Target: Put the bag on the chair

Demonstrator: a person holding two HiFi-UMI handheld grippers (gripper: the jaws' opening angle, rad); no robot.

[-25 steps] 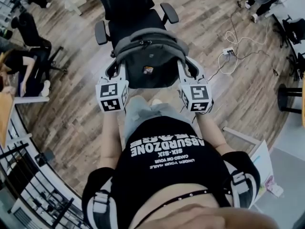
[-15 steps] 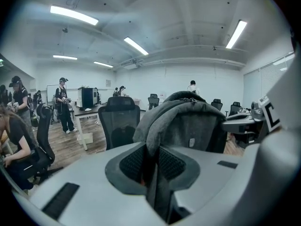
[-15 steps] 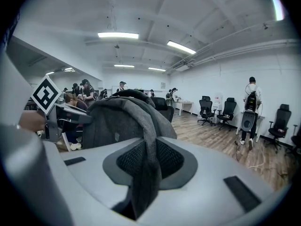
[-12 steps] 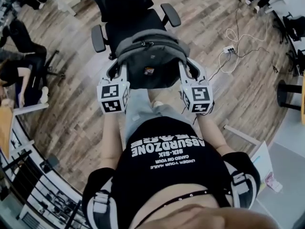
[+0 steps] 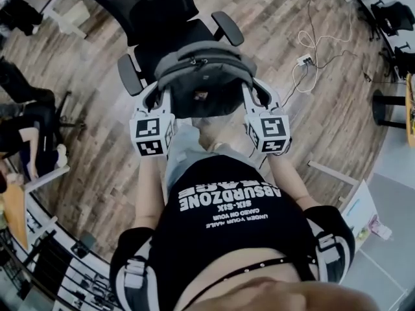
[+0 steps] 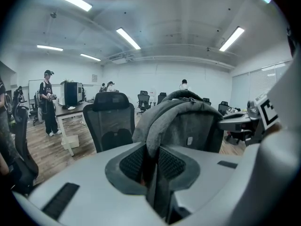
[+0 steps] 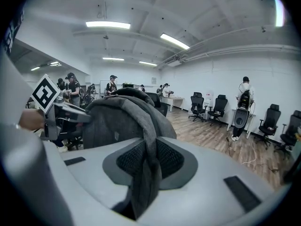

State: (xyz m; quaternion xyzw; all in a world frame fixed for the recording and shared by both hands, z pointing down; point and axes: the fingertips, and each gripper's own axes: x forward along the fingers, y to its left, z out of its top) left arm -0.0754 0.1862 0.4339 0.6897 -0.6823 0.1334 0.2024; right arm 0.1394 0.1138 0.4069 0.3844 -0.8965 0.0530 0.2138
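Since a second back, both our hands have carried the grey fabric backpack [image 5: 204, 86] forward and slightly down, so the black mesh office chair [image 5: 146, 8] now lies under it rather than ahead of it. From the head view the backpack hangs over the front of the seat [image 5: 178, 39], with the padded armrests [image 5: 128, 75] to either side. Whether its base already touches the seat we cannot tell, since the bag hides that spot. Our left gripper [image 5: 157, 98] and right gripper [image 5: 255, 98] flank it, one at each side. Off to the right a white power strip with its looped cable [image 5: 303, 60] lies on the wooden floor [image 5: 97, 167], well apart from the chair.

From the left gripper view, the ribbed pads [image 6: 134, 163] are closed on a fold of grey strap fabric. The chair's backrest [image 6: 113, 121] stands beyond and to the left. People [image 6: 48, 102] and a desk [image 6: 70, 111] are further off.

From the right gripper view, the jaws stand about halfway in, their pads [image 7: 168, 158] pinching a thick grey strap that hangs down through them.

We judge the backpack soft, floppy and moderately heavy, likely to sag or tip once released. The straps are the sound place to hold, as now. The armrests are the nearest obstruction to our grippers on the way down, and the chair may swivel or roll if nudged.
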